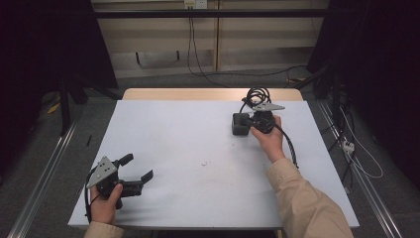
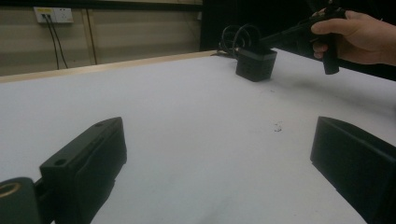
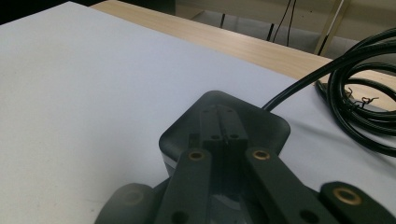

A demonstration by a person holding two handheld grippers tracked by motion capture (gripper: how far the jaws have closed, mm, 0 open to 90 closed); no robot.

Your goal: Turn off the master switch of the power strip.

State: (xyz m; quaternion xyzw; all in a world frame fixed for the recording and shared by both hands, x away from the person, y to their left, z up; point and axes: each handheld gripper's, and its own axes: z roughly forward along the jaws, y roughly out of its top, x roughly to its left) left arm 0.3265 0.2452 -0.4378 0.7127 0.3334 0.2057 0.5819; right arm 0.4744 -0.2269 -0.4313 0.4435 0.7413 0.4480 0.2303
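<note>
The black power adapter [image 1: 241,124] sits on the far right part of the white table [image 1: 198,148], with its coiled black cable [image 1: 257,94] lying just behind it at the table's far edge. The right gripper [image 1: 247,122] rests over the adapter's top; in the right gripper view its jaws stand drawn together, nearly touching, above the adapter's dark rounded top [image 3: 224,116], and I cannot tell whether they pinch anything. The left gripper [image 1: 137,167] is held near the table's front left corner, jaws spread wide with nothing between them, well apart from the adapter. Bare tabletop lies between the two.
</note>
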